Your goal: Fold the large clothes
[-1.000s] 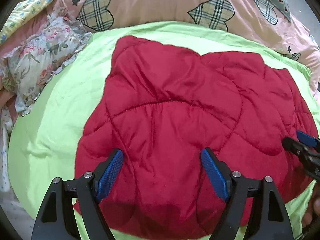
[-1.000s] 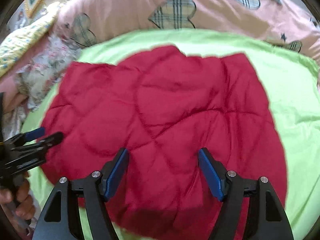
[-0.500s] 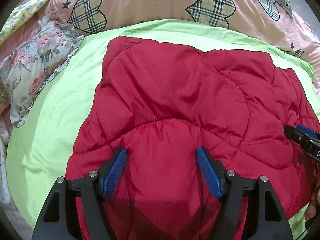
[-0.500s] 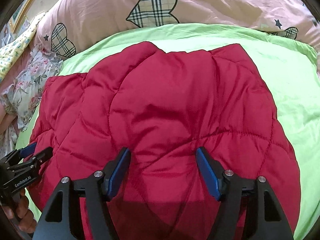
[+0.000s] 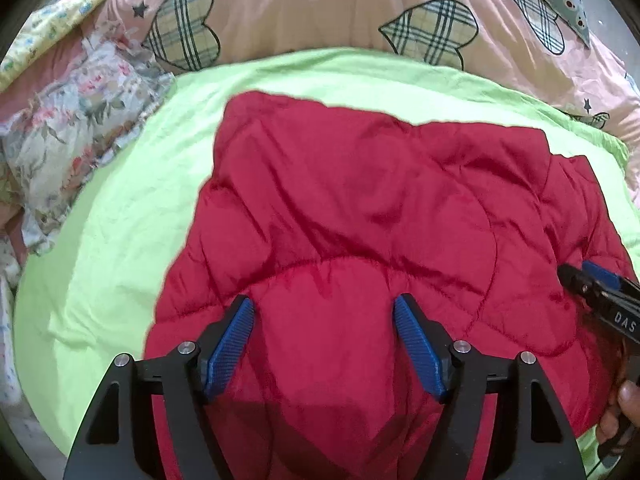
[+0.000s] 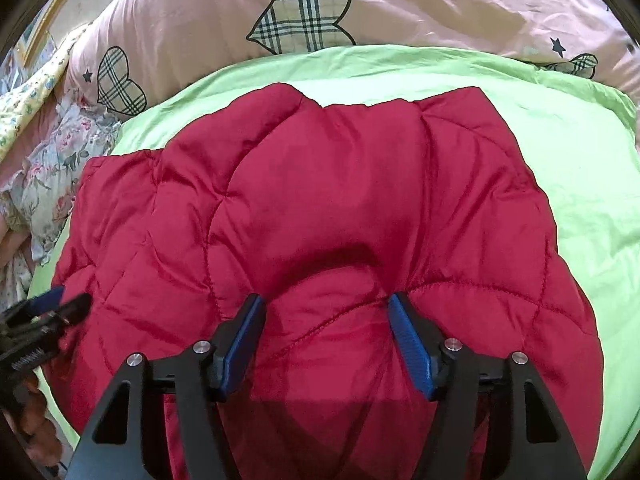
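While closing over the red quilted padded jacket (image 6: 320, 200), keeps the right tongs (image 6: 326, 308) apart, with a puff of red fabric bulging up between the blue pads (image 6: 408, 340) and a dark crease just beyond the tips; not yet clamped, by the look of it. Holds the left tongs (image 5: 324, 308) apart too, tips down on the jacket's near part, a curved seam running between them, nothing pinched. Finds the jacket spread flat across the light green bed sheet (image 6: 580, 140), near edge under both tools, far edge short of the pink quilt with plaid hearts (image 6: 400, 8), with a floral ruffled pillow (image 5: 80, 120) off to the left, apart from the jacket. Shows fingers (image 5: 624, 412) wrapped on the right handle at the edge of the left view. Compared with a second ago: narrower gaps in both tongs, both tools closer in over the near part of the jacket, more cloth filling the lower view, and a fresh bulge between the right pads where the fabric lay smooth. Reads as the start of a two-point pinch along the near hem, likely to lift it and fold it away toward the far edge. No fold made yet; jacket unfolded and single-layered as far as visible.
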### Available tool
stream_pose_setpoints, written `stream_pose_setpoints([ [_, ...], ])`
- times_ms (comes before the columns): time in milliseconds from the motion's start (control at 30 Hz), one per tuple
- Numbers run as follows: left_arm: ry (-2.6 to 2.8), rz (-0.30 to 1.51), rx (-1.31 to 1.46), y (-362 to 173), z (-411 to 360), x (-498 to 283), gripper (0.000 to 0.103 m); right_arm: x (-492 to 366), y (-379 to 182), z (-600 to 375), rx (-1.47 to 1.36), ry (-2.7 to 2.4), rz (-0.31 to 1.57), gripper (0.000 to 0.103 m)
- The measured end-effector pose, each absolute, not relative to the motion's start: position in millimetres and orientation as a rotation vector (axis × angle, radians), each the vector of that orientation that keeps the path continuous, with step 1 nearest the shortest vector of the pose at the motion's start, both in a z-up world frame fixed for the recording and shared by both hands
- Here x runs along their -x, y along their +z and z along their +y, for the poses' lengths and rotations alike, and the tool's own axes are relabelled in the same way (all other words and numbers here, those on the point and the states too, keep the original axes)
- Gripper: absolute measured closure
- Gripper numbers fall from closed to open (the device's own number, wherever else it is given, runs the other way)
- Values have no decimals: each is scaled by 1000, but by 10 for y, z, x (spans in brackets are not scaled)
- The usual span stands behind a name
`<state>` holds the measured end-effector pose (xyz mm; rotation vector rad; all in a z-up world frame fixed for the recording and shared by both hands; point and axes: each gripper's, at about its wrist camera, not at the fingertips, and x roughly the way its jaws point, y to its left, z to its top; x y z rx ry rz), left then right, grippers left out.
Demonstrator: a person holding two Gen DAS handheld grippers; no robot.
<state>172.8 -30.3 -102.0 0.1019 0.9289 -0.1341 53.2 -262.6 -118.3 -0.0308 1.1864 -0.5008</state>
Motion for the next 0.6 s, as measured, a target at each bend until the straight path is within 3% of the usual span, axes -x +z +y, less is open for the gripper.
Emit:
stream_pose_setpoints([
  [600, -145, 953, -140, -1258, -386, -1869, 30, -411, -1001, -2581, -13, -460, 1151, 36],
])
